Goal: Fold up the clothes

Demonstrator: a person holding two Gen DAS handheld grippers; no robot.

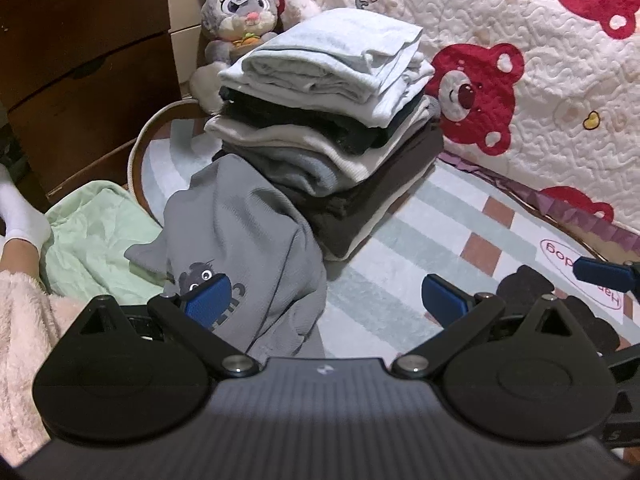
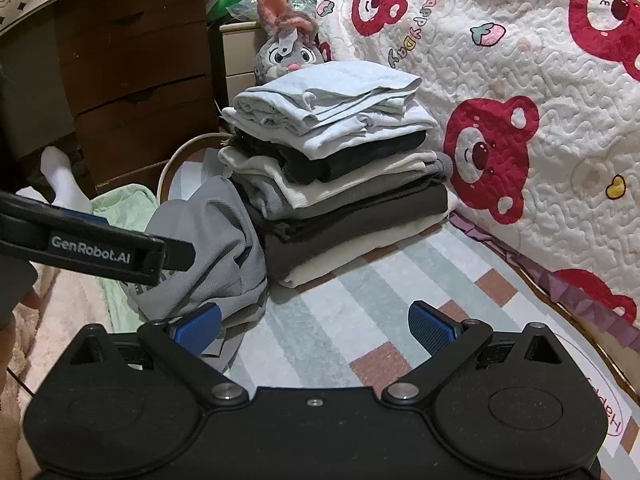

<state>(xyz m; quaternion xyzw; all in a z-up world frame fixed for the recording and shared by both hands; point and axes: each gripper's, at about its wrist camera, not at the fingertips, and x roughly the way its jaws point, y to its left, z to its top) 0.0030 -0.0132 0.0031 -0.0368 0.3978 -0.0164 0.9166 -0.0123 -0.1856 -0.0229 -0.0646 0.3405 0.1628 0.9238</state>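
A crumpled grey shirt (image 1: 248, 248) with a small cartoon print lies on the striped rug, leaning against a tall stack of folded clothes (image 1: 328, 120). My left gripper (image 1: 324, 300) is open just above the rug, its left pad over the shirt's print and nothing between the fingers. In the right wrist view the grey shirt (image 2: 208, 248) lies left of the stack of folded clothes (image 2: 336, 160). My right gripper (image 2: 314, 328) is open too, its left pad at the shirt's lower edge. The left gripper's black finger (image 2: 100, 244) crosses that view at the left.
A striped rug (image 1: 400, 248) covers the floor. A bear-print quilt (image 1: 520, 80) hangs at the right. A plush rabbit (image 1: 240, 12) sits behind the stack. Brown wooden drawers (image 1: 88, 80) stand at the left. A pale green cloth (image 1: 92, 240) and a white-socked foot (image 1: 20, 212) lie left.
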